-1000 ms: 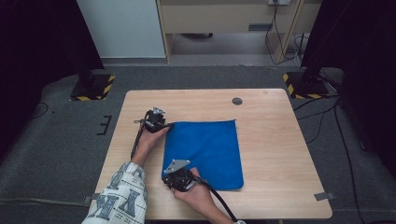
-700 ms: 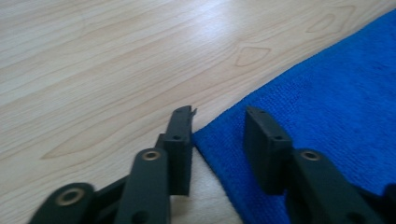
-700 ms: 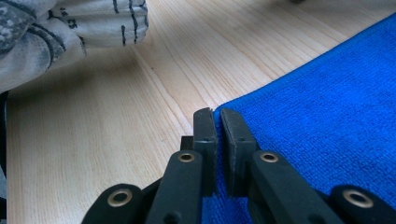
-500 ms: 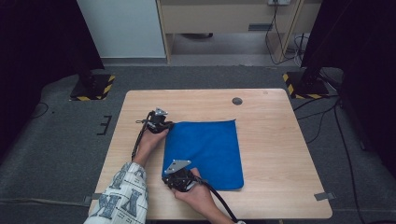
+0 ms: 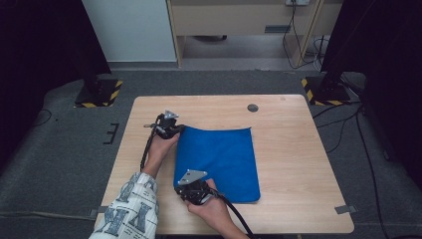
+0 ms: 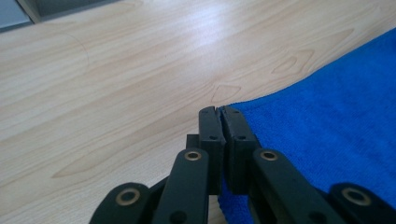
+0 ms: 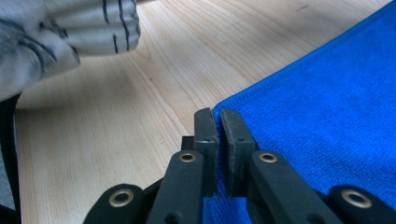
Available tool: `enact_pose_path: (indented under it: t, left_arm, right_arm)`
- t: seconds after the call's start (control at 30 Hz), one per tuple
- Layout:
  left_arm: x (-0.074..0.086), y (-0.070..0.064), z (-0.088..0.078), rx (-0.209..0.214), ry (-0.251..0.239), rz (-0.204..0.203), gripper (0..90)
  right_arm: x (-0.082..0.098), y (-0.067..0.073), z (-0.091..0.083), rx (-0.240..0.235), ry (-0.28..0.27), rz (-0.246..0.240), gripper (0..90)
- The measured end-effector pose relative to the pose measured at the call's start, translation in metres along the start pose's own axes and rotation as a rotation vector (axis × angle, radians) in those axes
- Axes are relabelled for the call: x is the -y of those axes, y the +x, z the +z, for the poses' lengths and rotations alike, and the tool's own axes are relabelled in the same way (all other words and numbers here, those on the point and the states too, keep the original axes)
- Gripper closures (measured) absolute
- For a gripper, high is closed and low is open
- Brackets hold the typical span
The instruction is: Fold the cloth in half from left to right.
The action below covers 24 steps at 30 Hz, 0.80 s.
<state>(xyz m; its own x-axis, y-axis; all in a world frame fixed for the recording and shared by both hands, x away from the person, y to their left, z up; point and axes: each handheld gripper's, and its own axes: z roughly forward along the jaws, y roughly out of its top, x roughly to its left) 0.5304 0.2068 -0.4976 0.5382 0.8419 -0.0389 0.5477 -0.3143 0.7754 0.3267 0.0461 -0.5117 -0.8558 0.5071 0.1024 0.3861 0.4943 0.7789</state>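
Observation:
A blue cloth (image 5: 219, 159) lies flat on the wooden table (image 5: 293, 129). My left gripper (image 5: 179, 130) is at the cloth's far left corner. Its jaws have just been closing and now stand shut (image 6: 220, 116) with the edge of the cloth (image 6: 327, 126) pinched between them. My right gripper (image 5: 181, 189) is at the near left corner, shut (image 7: 217, 116) on the edge of the cloth (image 7: 317, 107) there. A patterned sleeve (image 7: 60, 28) lies beyond it on the left.
A small dark round cap (image 5: 253, 107) sits in the tabletop behind the cloth. Bare wood surrounds the cloth on the right and left. On the floor, black stands with yellow-striped bases (image 5: 99, 92) (image 5: 323, 89) flank the table's far corners.
The left hand has risen a little at the cloth's far left corner. The right hand and the rest of the cloth have kept still.

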Motion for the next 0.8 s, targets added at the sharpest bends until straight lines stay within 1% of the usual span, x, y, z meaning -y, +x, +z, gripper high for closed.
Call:
enact_pose_path:
  t: [0.07,0.13,0.17,0.3,0.5,0.67,0.73,0.8]
  left_arm:
    - [-0.002,-0.001,-0.004,-0.003,0.001,0.002,87.1]
    - [-0.002,0.0,-0.006,-0.001,0.009,0.01,87.2]
    - [-0.002,0.0,-0.007,-0.004,0.009,0.008,87.2]
    - [-0.003,0.004,-0.011,-0.008,0.005,-0.003,87.2]
    - [-0.004,0.006,-0.015,-0.003,-0.001,0.004,87.2]
    - [-0.005,0.007,-0.017,0.007,-0.004,0.005,87.2]
    - [-0.006,0.007,-0.018,0.012,0.011,0.015,87.2]
    - [-0.009,0.008,-0.02,0.008,0.0,0.009,87.2]
  right_arm:
    - [0.002,0.005,0.0,0.019,0.028,-0.025,86.5]
    - [0.004,0.01,0.0,0.034,0.035,-0.043,86.5]
    - [0.004,0.011,-0.001,0.039,0.032,-0.044,86.5]
    - [0.0,0.01,-0.006,0.047,-0.004,-0.017,86.7]
    - [-0.01,0.008,-0.015,0.054,-0.05,-0.003,86.8]
    - [-0.014,0.012,-0.017,0.056,-0.06,-0.005,86.9]
    - [-0.015,0.014,-0.016,0.055,-0.06,-0.005,86.9]
    - [-0.016,0.015,-0.015,0.052,-0.063,-0.006,86.9]
